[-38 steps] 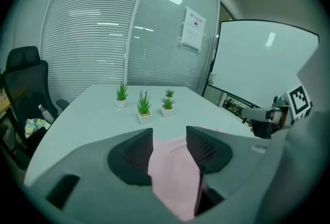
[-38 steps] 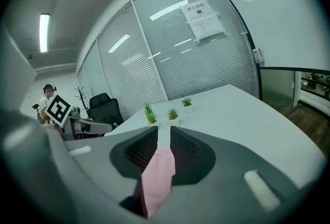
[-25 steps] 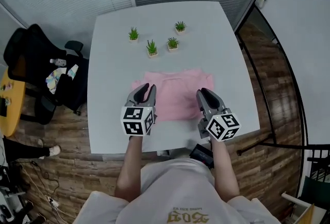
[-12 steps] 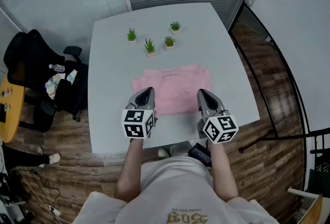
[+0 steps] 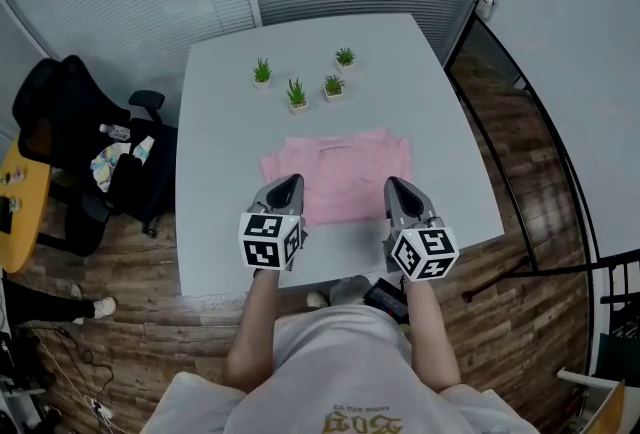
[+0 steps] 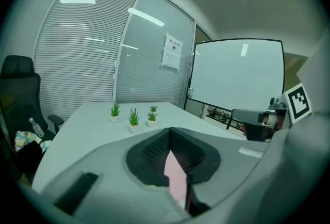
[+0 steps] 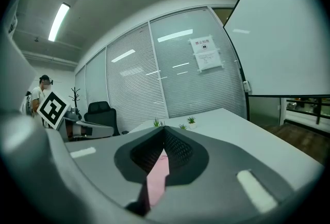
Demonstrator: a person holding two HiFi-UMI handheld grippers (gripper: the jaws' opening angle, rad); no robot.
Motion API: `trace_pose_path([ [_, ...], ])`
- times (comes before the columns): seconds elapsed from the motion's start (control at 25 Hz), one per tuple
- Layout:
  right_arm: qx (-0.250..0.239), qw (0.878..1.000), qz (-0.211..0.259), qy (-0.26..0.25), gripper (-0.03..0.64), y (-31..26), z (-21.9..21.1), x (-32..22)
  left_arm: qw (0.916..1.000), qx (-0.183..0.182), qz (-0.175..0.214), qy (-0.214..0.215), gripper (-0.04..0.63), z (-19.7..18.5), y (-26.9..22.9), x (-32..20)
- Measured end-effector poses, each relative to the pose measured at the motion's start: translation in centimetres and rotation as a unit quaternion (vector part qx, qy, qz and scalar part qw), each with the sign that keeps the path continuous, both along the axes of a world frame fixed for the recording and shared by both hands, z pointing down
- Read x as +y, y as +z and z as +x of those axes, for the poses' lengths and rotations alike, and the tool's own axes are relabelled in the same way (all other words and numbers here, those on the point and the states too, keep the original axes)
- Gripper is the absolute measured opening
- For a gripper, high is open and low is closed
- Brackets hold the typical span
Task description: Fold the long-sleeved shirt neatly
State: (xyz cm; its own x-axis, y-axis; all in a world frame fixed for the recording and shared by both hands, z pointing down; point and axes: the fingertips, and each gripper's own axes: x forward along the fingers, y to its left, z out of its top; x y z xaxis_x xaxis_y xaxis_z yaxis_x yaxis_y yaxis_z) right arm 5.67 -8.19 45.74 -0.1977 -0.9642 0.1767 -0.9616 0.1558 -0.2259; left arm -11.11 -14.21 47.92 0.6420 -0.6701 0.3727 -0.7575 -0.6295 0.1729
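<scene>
A pink long-sleeved shirt (image 5: 340,172) lies folded into a flat rectangle on the white table (image 5: 220,132). My left gripper (image 5: 291,181) hovers over the shirt's near left part with its jaws shut. Over the near right part, my right gripper (image 5: 394,184) is shut too. In the left gripper view the tips (image 6: 170,130) meet, and a strip of the pink shirt (image 6: 175,176) shows below through the slit behind them. The right gripper view is alike: closed tips (image 7: 164,129) with pink cloth (image 7: 157,176) beneath. The shirt's near edge lies straight and unlifted.
Several small potted plants (image 5: 297,92) stand on the far half of the table. A black office chair (image 5: 60,122) with clutter sits left of the table, beside a yellow table (image 5: 15,202). Glass walls with blinds run behind, and wood floor surrounds the table.
Both grippers have drawn back toward me over the shirt's near part, and their jaws have gone from slightly parted to shut. The shirt lies as before.
</scene>
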Motion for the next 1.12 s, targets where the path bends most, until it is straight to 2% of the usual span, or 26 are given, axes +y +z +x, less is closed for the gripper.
trace_pose_path([
  [0.24,0.031,0.999,-0.034,0.018,0.011,1.2,0.5,-0.2,1.0,0.0,-0.005,0.0,0.008,-0.3,0.3,0.0],
  [0.52,0.025,0.999,-0.029,0.017,0.011,0.9,0.5,0.1,0.9998,-0.016,0.01,0.003,0.008,-0.4,-0.1,0.2],
  [1.12,0.026,0.999,-0.026,0.014,0.011,0.3,-0.2,0.9,0.9998,-0.015,0.014,0.002,0.008,-1.2,-0.9,0.9],
])
